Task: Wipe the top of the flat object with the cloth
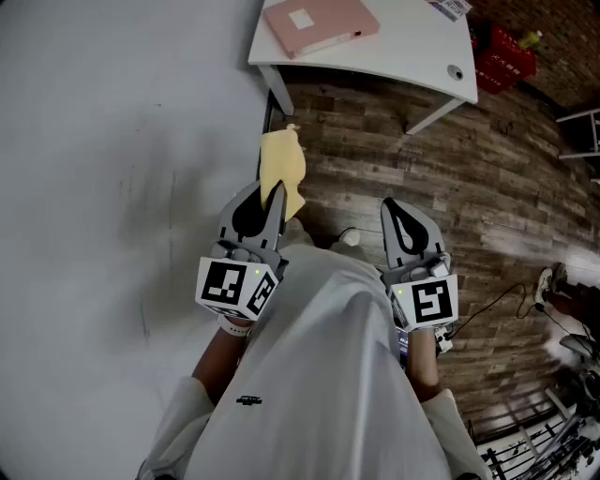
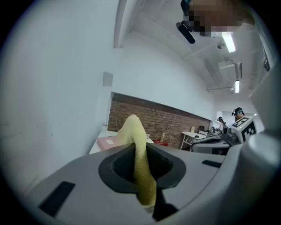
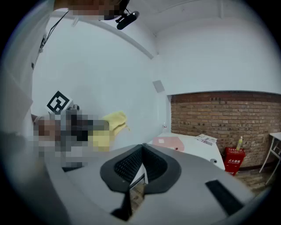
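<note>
A: Nearest to you, your left gripper (image 1: 273,195) has its jaws clamped on the yellow cloth (image 1: 281,161), and most of the cloth stands up past the tips. Your right gripper (image 1: 391,208) has its jaws pressed together with nothing between them.

B: Agreed. You're standing short of the white table (image 1: 412,52), with wooden floor (image 1: 375,150) in between. The flat pink object (image 1: 321,24) lies on the table's near-left part, well apart from both grippers. I'd judge the wipe hasn't begun.

A: To do it well, close in and lower the cloth until its loose end lies flat on the pink top, so fabric rubs it rather than the jaw tips. Sweep edge to edge in overlapping passes. The object looks light and may slide, so you could steady one edge with your right gripper.

B: Only the left gripper view shows how the grip sits: the cloth runs through the middle of the jaws and a tail hangs out behind. Only the head view shows your stand-off from the table. The right gripper view alone shows the brick wall (image 3: 219,118) behind it.
</note>
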Motion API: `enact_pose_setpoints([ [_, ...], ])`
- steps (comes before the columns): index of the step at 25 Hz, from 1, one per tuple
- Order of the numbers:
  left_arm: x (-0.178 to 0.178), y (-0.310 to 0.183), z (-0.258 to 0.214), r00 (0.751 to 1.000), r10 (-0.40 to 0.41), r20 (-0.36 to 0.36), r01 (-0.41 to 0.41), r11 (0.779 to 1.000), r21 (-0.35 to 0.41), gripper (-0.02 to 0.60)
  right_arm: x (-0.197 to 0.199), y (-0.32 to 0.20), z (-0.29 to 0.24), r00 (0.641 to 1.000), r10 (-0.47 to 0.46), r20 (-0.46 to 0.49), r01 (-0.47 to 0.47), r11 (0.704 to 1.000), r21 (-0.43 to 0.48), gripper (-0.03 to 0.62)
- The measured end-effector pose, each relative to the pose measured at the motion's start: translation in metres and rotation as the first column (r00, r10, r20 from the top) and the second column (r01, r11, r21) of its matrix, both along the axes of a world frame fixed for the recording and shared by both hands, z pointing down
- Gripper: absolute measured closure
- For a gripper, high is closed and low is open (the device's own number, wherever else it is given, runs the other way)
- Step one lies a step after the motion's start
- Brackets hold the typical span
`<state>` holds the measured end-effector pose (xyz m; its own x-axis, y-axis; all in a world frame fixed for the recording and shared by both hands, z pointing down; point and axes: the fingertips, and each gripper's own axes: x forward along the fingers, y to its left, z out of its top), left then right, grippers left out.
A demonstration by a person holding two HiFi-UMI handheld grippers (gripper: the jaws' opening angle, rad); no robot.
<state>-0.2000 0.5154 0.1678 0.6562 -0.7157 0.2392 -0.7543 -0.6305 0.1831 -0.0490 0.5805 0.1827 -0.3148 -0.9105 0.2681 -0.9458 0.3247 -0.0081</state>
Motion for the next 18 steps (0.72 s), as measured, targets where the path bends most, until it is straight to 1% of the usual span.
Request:
enact_pose_setpoints([
  [5,-0.016,-0.007,-0.005,1.000,0.014,0.025,-0.014,1.000,0.011,0.520,-0.020,-0.010,-0.005,1.000,-0.017,0.004,0.017,1.000,-0.013,0.589],
  [7,-0.020,-0.011,-0.001,1.000,0.022,0.023,-0.022,1.000,0.004,0.522,-0.019,-0.013,0.001,1.000,-0.009,-0.010,0.008,1.000,-0.028,0.589],
  [9,-0.025,-0.015,0.000,1.000,0.021,0.015,-0.021,1.000,-0.002,0.522,-0.019,-0.019,0.005,1.000,0.016,-0.003,-0.016,0.999,-0.037,0.589],
  [12,-0.040,-0.021,-0.006,1.000,0.012,0.006,-0.012,1.000,0.004,0.521,-0.026,-0.031,0.004,1.000,0.026,-0.005,-0.026,0.999,-0.039,0.588],
  [15,-0.059,-0.032,-0.006,1.000,0.008,-0.013,-0.008,1.000,-0.009,0.522,-0.040,-0.046,-0.003,0.998,0.044,0.045,-0.044,0.999,-0.004,0.588],
  [17,-0.072,-0.041,-0.003,1.000,0.012,-0.026,-0.013,1.000,-0.027,0.520,-0.054,-0.057,-0.006,0.995,0.049,0.083,-0.050,0.999,0.010,0.562],
  [18,-0.077,-0.046,-0.003,1.000,0.016,-0.022,-0.016,1.000,-0.022,0.522,-0.062,-0.061,-0.007,0.995,0.046,0.086,-0.048,0.999,0.014,0.557],
])
